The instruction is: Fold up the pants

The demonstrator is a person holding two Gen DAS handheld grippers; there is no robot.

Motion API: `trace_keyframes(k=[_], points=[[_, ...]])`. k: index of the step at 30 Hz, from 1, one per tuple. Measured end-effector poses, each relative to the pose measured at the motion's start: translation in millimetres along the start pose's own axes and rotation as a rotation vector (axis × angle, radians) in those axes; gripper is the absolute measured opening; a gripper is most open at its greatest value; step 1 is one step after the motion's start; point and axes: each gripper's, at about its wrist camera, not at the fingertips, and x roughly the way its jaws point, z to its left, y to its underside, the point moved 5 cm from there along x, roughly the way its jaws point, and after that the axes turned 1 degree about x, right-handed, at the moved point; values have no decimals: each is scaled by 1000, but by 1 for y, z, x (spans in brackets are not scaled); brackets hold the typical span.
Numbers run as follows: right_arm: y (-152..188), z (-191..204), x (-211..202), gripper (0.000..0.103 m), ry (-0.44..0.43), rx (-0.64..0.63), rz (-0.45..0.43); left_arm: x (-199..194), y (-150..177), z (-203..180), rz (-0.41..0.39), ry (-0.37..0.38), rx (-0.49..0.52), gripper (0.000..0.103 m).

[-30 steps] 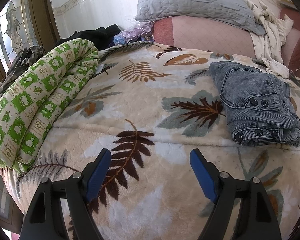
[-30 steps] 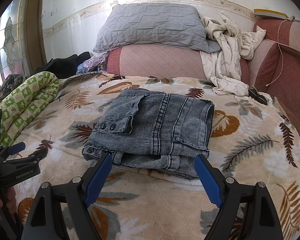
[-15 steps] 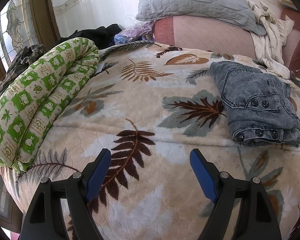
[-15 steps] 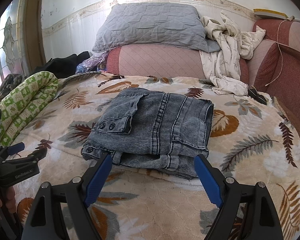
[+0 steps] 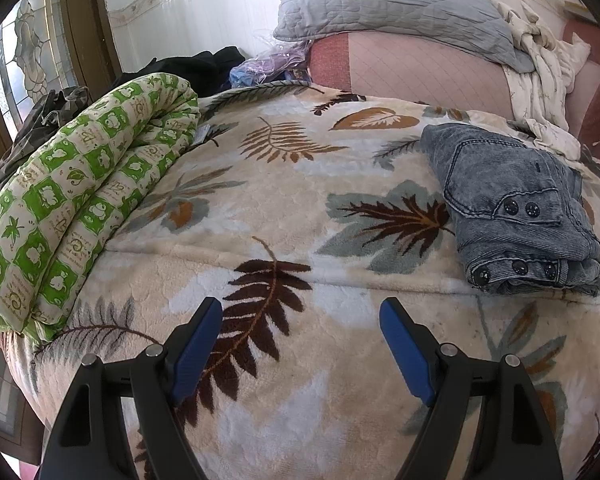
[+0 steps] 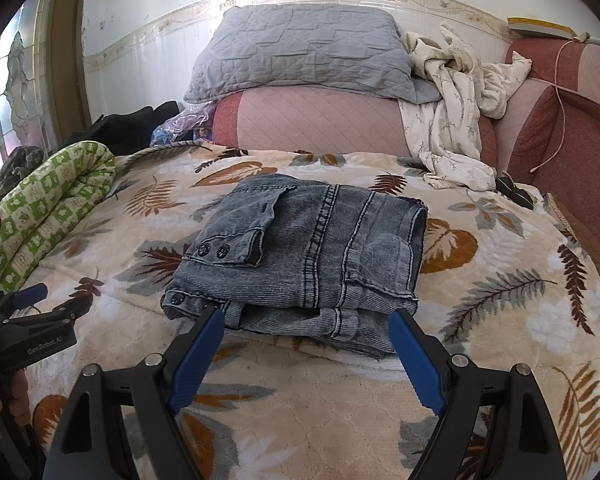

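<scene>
The grey-blue denim pants point(image 6: 312, 256) lie folded into a compact stack on the leaf-print blanket point(image 6: 500, 280). They also show at the right of the left wrist view point(image 5: 516, 208). My right gripper point(image 6: 306, 322) is open and empty, just in front of the stack's near edge. My left gripper point(image 5: 300, 312) is open and empty over bare blanket point(image 5: 260, 208), well left of the pants. The left gripper also shows at the left edge of the right wrist view point(image 6: 40, 304).
A rolled green-and-white quilt point(image 5: 68, 208) lies along the bed's left edge. A grey pillow point(image 6: 300, 52) sits on a pink cushion point(image 6: 320, 120) at the head. Crumpled white cloth point(image 6: 452, 104) hangs at the back right beside a red cushioned wall point(image 6: 572, 152).
</scene>
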Motion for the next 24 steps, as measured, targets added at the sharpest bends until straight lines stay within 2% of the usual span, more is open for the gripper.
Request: trace_keyframes(k=[24], points=[[3, -1, 3, 87, 2, -8, 5, 2, 0, 2, 7, -1, -9, 81]])
